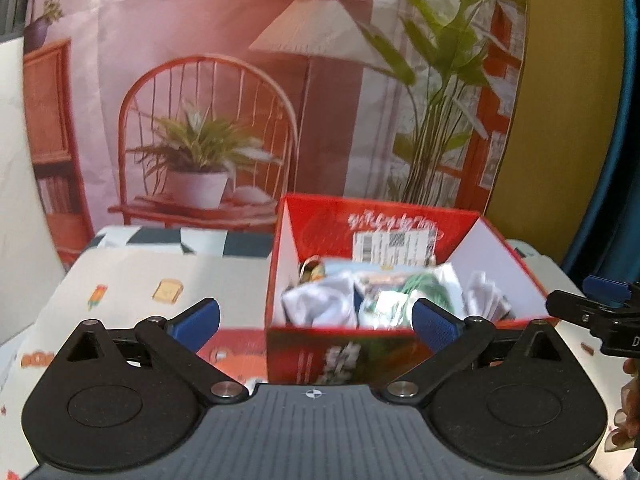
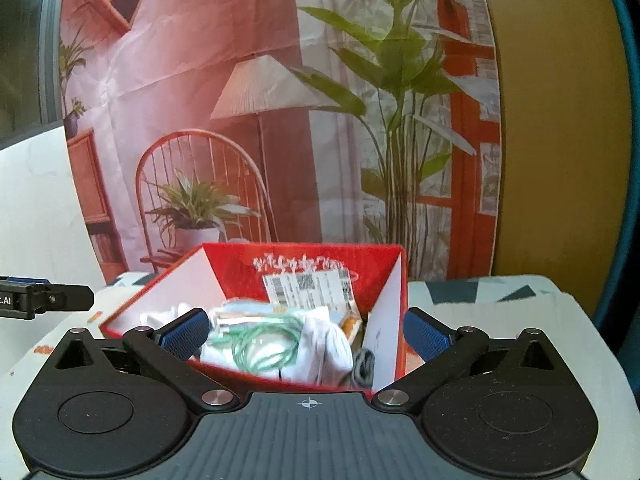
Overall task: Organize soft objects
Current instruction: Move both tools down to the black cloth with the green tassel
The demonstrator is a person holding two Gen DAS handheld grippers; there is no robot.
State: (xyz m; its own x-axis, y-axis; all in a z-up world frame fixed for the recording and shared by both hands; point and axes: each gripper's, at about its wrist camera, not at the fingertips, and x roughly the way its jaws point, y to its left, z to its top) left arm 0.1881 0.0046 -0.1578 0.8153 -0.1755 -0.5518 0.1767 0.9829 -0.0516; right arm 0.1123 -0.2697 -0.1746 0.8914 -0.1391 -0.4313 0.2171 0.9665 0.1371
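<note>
1. The left gripper (image 1: 316, 320) is wide open and holds nothing. Its blue pads (image 1: 196, 322) stand far apart.
2. The right gripper (image 2: 306, 332) is wide open too, with nothing between its pads.
3. Just in front of both grippers sits the red box (image 1: 280, 264) on the table (image 1: 120, 272). From the left gripper the box is ahead and a bit to the right. From the right gripper it is straight ahead.
4. The soft things are inside the box: a white cloth (image 2: 324, 344), a green cord (image 2: 264, 344) in a clear bag, and some small packets (image 1: 384, 280). They look a little blurry, so I cannot name them all.
5. I see no soft things left out on the table near the grippers. So I think the job is almost done, or all done.
6. What may be left is to tidy the pile or close the box, but I see no lid.
7. The box walls stand up high, so a gripper must come from above to reach in.
8. The two grippers are close side by side and could bump.
9. Far behind the box hangs a big picture cloth (image 2: 280, 120) with a lamp, a chair and plants.
</note>
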